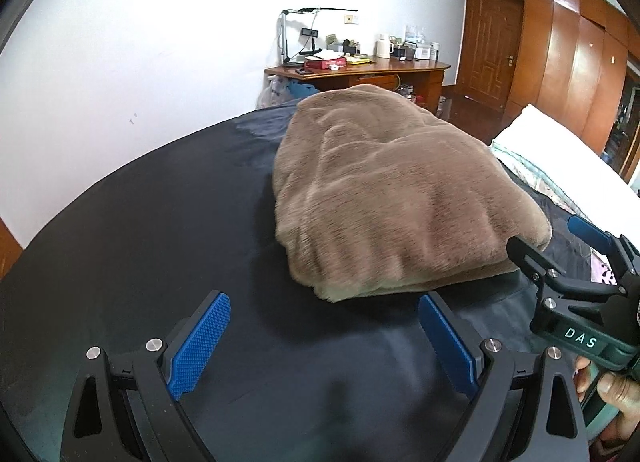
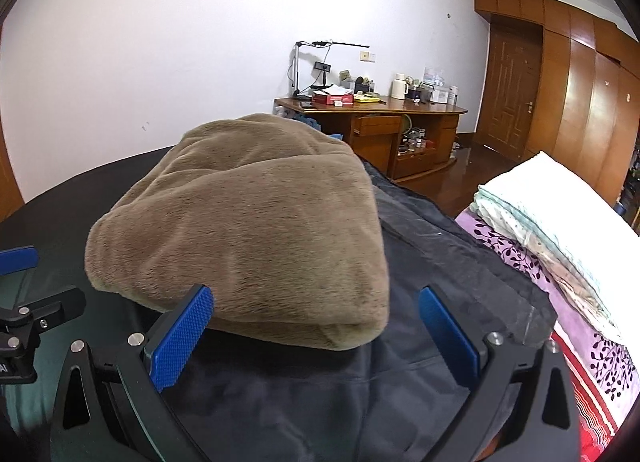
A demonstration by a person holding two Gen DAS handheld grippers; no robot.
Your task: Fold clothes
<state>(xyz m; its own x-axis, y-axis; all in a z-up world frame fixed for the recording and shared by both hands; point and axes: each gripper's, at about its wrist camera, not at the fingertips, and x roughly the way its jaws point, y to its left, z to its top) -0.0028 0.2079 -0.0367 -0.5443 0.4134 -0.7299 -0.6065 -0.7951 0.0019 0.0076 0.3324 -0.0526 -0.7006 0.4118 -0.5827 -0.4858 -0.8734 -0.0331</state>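
A folded brown fleece garment point(image 1: 392, 197) point(image 2: 256, 221) lies in a thick bundle on the dark cloth point(image 1: 140, 242) covering the bed. My left gripper point(image 1: 324, 338) hovers open just in front of its near edge, nothing between the blue pads point(image 1: 200, 342). My right gripper point(image 2: 316, 326) is open too, its left pad against the bundle's near right corner. The right gripper point(image 1: 560, 262) also shows at the right of the left wrist view, a hand point(image 1: 612, 390) holding it. The left gripper's blue finger point(image 2: 18, 258) shows at the far left of the right wrist view.
A dark garment point(image 2: 440, 262) lies flat under and right of the bundle. Folded white bedding point(image 2: 560, 229) rests on a purple floral sheet point(image 2: 580, 342) at the right. A cluttered wooden desk point(image 2: 380, 117), a wooden door point(image 2: 512, 89) and wardrobes stand beyond the bed.
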